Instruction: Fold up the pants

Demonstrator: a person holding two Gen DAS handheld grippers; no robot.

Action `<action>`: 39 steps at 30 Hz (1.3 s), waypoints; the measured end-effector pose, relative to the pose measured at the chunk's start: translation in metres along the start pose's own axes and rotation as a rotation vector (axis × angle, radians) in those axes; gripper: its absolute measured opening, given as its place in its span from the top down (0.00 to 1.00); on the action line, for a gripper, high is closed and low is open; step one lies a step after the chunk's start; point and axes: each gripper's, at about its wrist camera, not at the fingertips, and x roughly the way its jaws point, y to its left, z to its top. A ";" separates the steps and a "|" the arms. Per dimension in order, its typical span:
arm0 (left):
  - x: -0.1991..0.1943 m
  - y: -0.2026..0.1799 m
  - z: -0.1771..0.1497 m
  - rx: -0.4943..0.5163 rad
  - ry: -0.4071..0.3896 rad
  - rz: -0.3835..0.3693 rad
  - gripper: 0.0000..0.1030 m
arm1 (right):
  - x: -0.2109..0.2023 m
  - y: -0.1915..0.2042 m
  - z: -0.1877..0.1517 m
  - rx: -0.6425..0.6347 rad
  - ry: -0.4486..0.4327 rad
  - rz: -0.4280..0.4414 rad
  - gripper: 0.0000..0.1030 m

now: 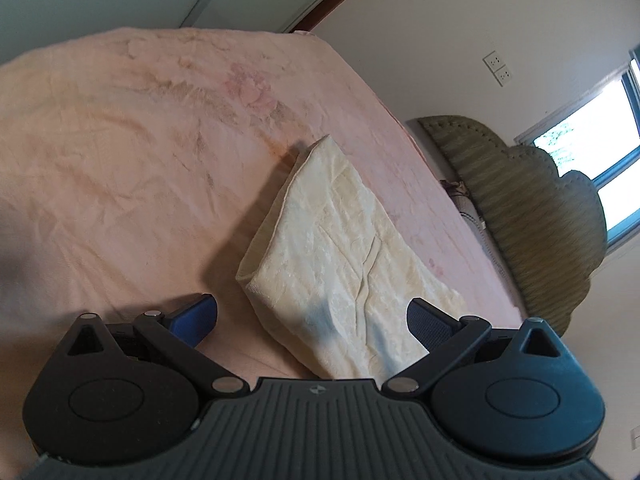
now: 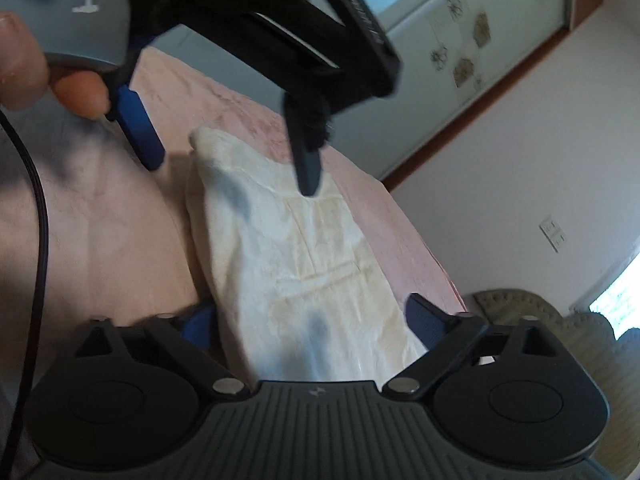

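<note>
Across the bed (image 1: 120, 152), a pink blanket lies spread, and the cream pants (image 1: 344, 264) rest folded on it toward its right side. Over the pants, left gripper (image 1: 312, 320) and right gripper (image 2: 308, 320) both hover, jaws released, grasping nothing.

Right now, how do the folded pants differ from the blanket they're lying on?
The pants are cream, while the blanket is pink with a faint floral print. The pants are folded into a compact, layered rectangle; the blanket is spread flat in a single layer across the bed. The pants cover only a small patch near the blanket's edge. Both look soft and slightly wrinkled.
</note>
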 end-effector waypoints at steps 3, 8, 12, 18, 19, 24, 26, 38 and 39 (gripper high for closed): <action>0.005 0.003 0.006 -0.033 0.016 -0.035 0.01 | 0.004 0.007 0.006 -0.035 -0.021 0.022 0.49; 0.022 0.004 0.019 -0.091 0.062 -0.103 0.01 | 0.007 0.004 0.010 -0.016 -0.049 0.062 0.79; 0.046 0.004 0.034 -0.180 0.091 -0.168 0.01 | 0.004 -0.028 0.008 0.155 -0.068 0.124 0.82; 0.082 0.001 0.056 -0.235 0.122 -0.191 0.08 | -0.004 -0.058 0.004 0.224 -0.050 0.329 0.81; 0.083 0.000 0.058 -0.217 0.123 -0.185 0.11 | -0.010 -0.069 0.001 0.264 -0.069 0.427 0.81; 0.087 -0.001 0.058 -0.165 0.115 -0.108 0.59 | -0.003 -0.131 -0.014 0.585 -0.092 0.512 0.81; 0.086 -0.001 0.056 -0.138 0.101 -0.075 0.76 | 0.022 -0.134 -0.023 0.618 0.019 0.420 0.81; 0.024 -0.119 0.007 0.277 -0.133 -0.049 0.88 | -0.002 -0.150 -0.044 0.856 -0.086 0.430 0.80; 0.019 -0.131 -0.002 0.300 -0.146 -0.060 0.88 | -0.007 -0.155 -0.046 0.884 -0.104 0.428 0.80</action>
